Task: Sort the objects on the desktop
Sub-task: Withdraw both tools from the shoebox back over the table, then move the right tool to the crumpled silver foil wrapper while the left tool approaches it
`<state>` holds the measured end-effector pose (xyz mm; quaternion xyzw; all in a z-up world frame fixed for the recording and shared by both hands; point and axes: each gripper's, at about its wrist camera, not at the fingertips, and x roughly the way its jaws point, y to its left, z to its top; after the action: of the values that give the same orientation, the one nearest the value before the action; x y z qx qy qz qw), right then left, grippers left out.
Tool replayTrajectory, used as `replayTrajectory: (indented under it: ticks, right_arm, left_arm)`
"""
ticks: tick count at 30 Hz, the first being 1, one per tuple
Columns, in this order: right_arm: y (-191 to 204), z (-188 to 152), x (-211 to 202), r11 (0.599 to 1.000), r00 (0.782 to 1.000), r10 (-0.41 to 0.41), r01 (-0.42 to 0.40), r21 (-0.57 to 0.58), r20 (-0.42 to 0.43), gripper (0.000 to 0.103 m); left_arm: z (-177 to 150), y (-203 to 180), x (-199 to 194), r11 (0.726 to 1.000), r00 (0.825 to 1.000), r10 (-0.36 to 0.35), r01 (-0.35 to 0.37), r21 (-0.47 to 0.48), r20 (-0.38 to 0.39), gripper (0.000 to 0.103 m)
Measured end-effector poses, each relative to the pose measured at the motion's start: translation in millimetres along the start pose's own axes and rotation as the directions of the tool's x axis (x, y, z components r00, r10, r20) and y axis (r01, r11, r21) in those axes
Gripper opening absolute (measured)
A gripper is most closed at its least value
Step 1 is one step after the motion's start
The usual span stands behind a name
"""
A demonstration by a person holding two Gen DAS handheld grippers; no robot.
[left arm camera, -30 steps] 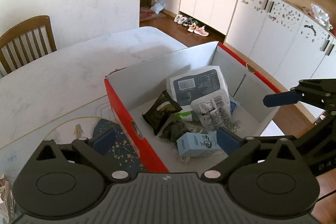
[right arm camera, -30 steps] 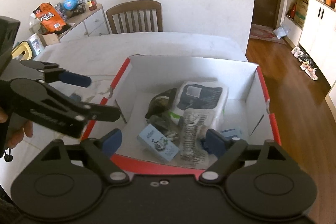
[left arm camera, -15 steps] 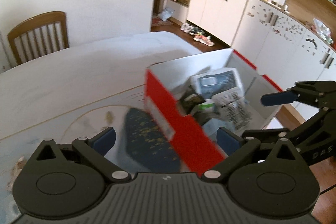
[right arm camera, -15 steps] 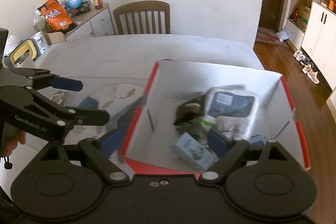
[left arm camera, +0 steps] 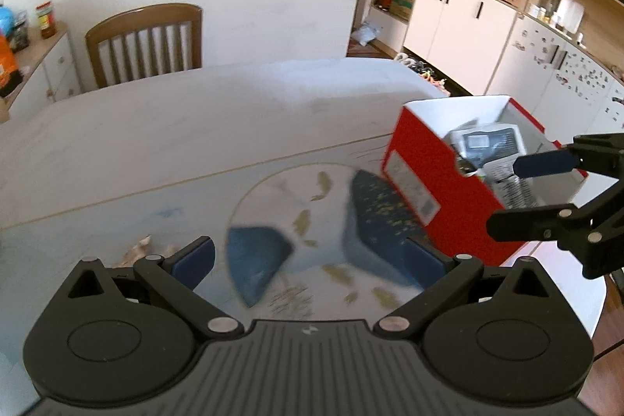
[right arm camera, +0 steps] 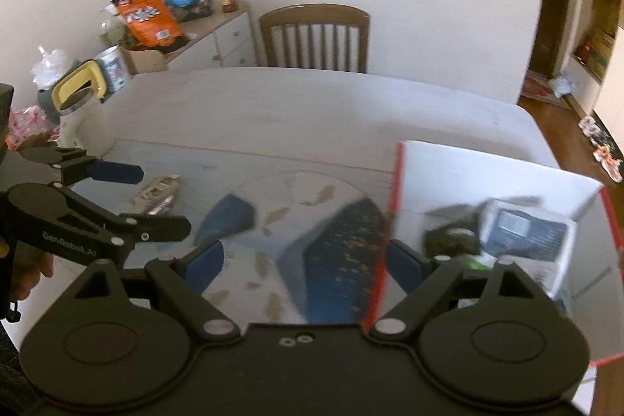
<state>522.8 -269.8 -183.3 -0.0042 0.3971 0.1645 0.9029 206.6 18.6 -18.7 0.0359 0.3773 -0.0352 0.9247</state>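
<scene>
A red and white cardboard box (left arm camera: pixel 436 182) stands at the table's right end, also in the right wrist view (right arm camera: pixel 503 182). It holds a grey-blue packet (right arm camera: pixel 526 232), a dark packet (right arm camera: pixel 448 236) and other wrapped items. A small silvery wrapper (right arm camera: pixel 158 192) lies on the mat at left; it shows in the left wrist view (left arm camera: pixel 136 252). My left gripper (left arm camera: pixel 308 258) is open and empty over the mat. My right gripper (right arm camera: pixel 304 262) is open and empty over the mat beside the box's left wall.
A patterned mat (left arm camera: pixel 304 221) with blue shapes and gold flecks covers the near table. A wooden chair (right arm camera: pixel 314 38) stands at the far side. A kettle (right arm camera: pixel 84 115) and a sideboard with snack bags (right arm camera: pixel 148 18) are at left. Cabinets (left arm camera: pixel 468 22) line the right wall.
Both grippers have swung left, away from above the box and over the mat. The box has slid to the right in both views. Both stay open.
</scene>
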Motion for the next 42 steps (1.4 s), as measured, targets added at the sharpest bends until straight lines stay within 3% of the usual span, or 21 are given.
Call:
replayTrajectory:
  ticks: [21,42]
  right_arm:
    - [81,29,45,0.991,0.997,0.077,-0.079,-0.111,-0.026,0.09]
    - [125,48,97,0.975,0.989,0.135,-0.144,-0.168,-0.065,0.09]
  left_arm:
    - [-44,71,-17,0.998,0.999,0.049,-0.05,-0.046,-0.014,0.103]
    - [-77,120,-5,0.99,0.992,0.121,-0.122,-0.065,-0.017,0.103]
